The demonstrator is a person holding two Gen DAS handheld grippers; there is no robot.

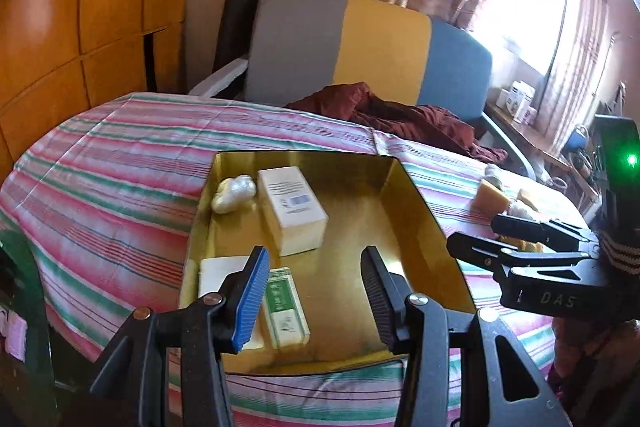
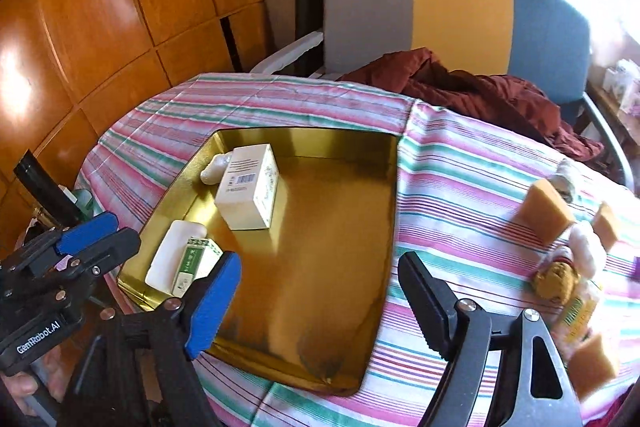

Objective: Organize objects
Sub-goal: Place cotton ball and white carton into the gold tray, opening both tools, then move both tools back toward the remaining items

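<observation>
Gold tray [image 2: 384,227] on striped surface [image 2: 460,163] – white box [image 2: 248,193], green-white carton [image 2: 192,263] inside along left wall. Loose sponges [image 2: 546,209], brown lump [image 2: 558,281] – blurred, perhaps scourer – right of tray. Right tool [image 2: 320,291] empty, jaws wide; left tool [image 1: 316,291] part-open, empty. Next: approach sponge squarely, pinch flat sides, drop into bare tray floor.

Wood-panel wall [image 1: 100,7], bright window [image 1: 532,7]
</observation>
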